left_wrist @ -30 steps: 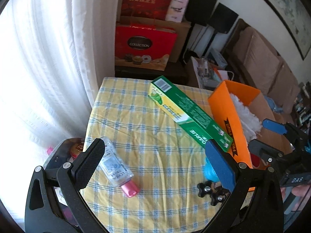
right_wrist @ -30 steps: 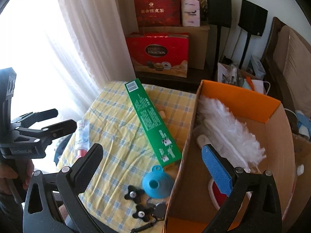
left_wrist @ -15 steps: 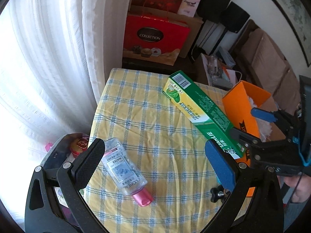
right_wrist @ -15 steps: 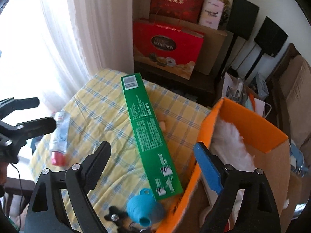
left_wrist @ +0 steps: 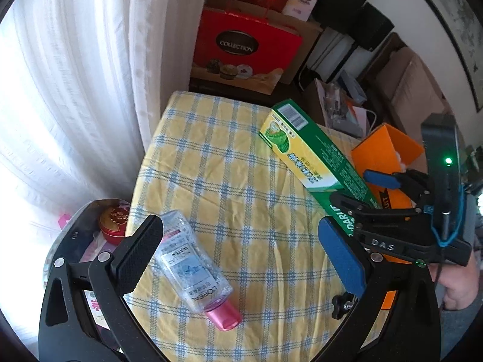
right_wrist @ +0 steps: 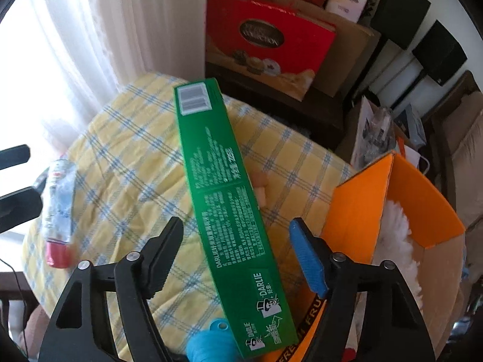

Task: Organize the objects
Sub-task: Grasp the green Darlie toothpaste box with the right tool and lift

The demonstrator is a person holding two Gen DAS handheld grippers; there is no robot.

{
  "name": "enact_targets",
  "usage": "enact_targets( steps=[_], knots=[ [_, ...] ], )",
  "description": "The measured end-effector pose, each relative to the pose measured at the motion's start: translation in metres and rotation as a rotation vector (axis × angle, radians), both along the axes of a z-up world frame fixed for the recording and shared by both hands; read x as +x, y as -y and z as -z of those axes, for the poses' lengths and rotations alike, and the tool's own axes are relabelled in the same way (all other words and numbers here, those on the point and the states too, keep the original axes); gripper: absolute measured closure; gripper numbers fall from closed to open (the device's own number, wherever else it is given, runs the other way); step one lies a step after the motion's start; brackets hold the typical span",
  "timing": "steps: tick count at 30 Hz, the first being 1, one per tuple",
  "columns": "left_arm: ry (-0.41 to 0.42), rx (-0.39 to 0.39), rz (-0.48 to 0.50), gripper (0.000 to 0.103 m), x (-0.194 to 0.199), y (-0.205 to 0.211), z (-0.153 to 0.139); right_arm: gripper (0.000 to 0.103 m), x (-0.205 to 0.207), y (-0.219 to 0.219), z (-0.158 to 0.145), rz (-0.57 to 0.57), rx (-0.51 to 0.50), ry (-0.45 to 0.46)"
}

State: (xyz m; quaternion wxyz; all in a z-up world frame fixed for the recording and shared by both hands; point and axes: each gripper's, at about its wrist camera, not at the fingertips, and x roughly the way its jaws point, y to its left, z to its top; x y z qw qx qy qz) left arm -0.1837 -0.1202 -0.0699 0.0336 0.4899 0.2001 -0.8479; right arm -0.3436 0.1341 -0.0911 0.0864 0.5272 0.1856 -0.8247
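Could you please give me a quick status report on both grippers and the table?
Right gripper jaws closing astride green toothpaste box, not yet touching. Left gripper open above clear bottle. Nothing blocking.

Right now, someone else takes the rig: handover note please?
Right gripper: jaws closing either side of the green toothpaste box, pads not pressing yet.
Left gripper: open, empty, above the clear bottle with pink cap.
Both lie on the checked tablecloth; blue funnel at its near edge.
Done: white duster is in the orange box.
Left: toothpaste box, bottle, funnel.
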Motion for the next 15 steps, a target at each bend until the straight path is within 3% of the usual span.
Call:
enact_targets(
  steps=[6,7,12,15],
  knots=[
    [0.016,0.025,0.018,0.000,-0.001,-0.010,0.011,0.041,-0.001,0.003,0.003,-0.003,0.055,-0.010],
    [0.015,0.030,0.018,0.000,-0.001,-0.011,0.011,0.054,-0.001,0.004,0.002,-0.014,0.043,-0.001],
    [0.009,0.052,0.017,0.000,-0.001,-0.012,0.011,0.054,-0.003,0.009,0.003,-0.033,0.052,0.024],
    [0.005,0.062,0.008,0.000,-0.002,-0.010,0.010,0.055,-0.006,0.008,0.001,-0.037,-0.036,0.050]
  ],
)
